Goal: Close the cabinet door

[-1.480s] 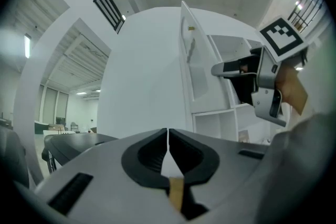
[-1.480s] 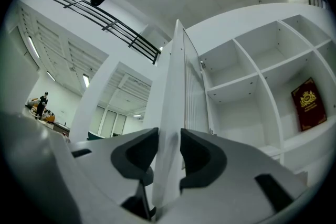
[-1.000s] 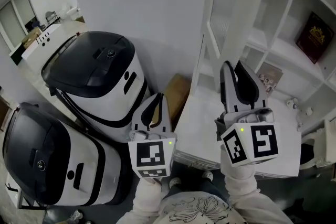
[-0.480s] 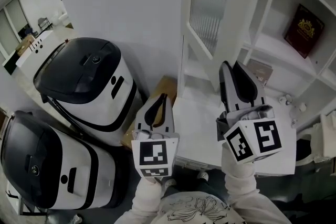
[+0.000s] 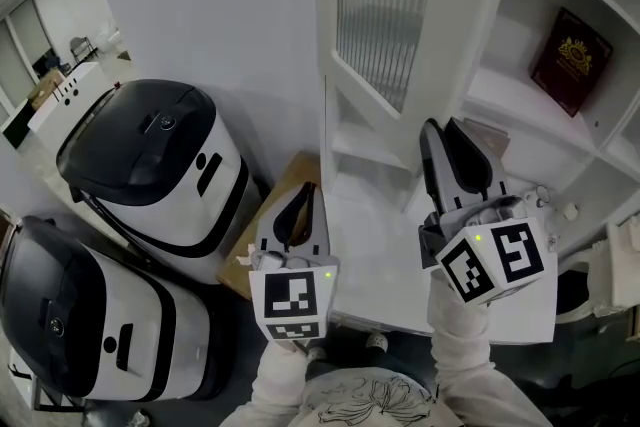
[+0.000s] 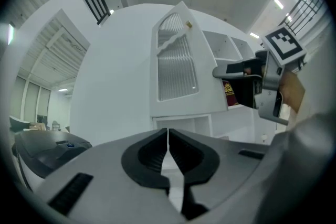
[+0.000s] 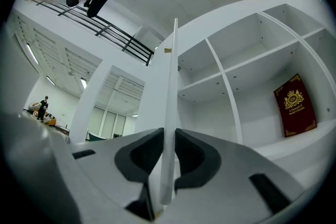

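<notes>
Nearest, two grippers are reaching forward from the person's sleeves. The left gripper (image 5: 303, 198) is hanging free beside the cabinet with its jaws pressed together and nothing between them. The right gripper (image 5: 443, 130) is pinching the thin lower edge of the cabinet door (image 5: 385, 5). In the right gripper view the white panel (image 7: 172, 86) is standing upright between both pads, and the jaws have just been closing on it.

The one door, with its ribbed pane, is standing swung out from the cabinet (image 5: 515, 103), well short of closing over the shelves.

Behind it the open compartments are holding little:
- One red book (image 5: 570, 60) is leaning upright in an upper compartment.
- One flat booklet (image 5: 492, 133) is lying on the shelf below, partly hidden by the right gripper.
- A few small pale things (image 5: 560, 210) are sitting on the bottom ledge, too small to tell.

To the left, two black-lidded white appliances (image 5: 150, 150) (image 5: 80, 315) are standing side by side with their lids down. One brown cardboard piece (image 5: 268, 220) is lying between them and the cabinet.

Against a second ago, the door is showing far more of its pane, having been nearly edge-on, and its lower edge is sitting further left in the head view.
</notes>
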Demonstrator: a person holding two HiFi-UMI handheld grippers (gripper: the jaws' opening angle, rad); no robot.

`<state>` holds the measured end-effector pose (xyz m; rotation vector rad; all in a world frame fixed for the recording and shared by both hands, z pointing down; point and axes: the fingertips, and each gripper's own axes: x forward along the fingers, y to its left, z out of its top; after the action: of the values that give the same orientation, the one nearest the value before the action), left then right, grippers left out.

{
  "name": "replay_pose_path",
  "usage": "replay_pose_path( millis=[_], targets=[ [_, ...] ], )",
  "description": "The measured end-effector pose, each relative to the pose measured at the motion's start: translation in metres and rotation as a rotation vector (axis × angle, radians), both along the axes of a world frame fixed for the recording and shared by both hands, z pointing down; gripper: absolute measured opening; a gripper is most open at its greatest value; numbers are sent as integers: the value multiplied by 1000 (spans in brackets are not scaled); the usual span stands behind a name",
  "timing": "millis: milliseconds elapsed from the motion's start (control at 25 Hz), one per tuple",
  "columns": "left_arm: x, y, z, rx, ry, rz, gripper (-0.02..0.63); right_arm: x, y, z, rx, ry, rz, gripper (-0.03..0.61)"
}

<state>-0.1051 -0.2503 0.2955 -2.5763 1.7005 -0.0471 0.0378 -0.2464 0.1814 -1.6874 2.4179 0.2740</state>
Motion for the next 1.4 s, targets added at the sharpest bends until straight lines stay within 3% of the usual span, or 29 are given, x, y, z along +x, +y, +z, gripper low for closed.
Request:
replay_pose_path(
  millis=[600, 1400],
  targets=[
    [67, -30, 0, 8, -6, -16, 11, 63, -34, 2, 4, -28, -73, 72],
    [116, -61, 4, 1, -27, -61, 11, 109, -74, 3, 17, -57, -112, 81]
  ],
)
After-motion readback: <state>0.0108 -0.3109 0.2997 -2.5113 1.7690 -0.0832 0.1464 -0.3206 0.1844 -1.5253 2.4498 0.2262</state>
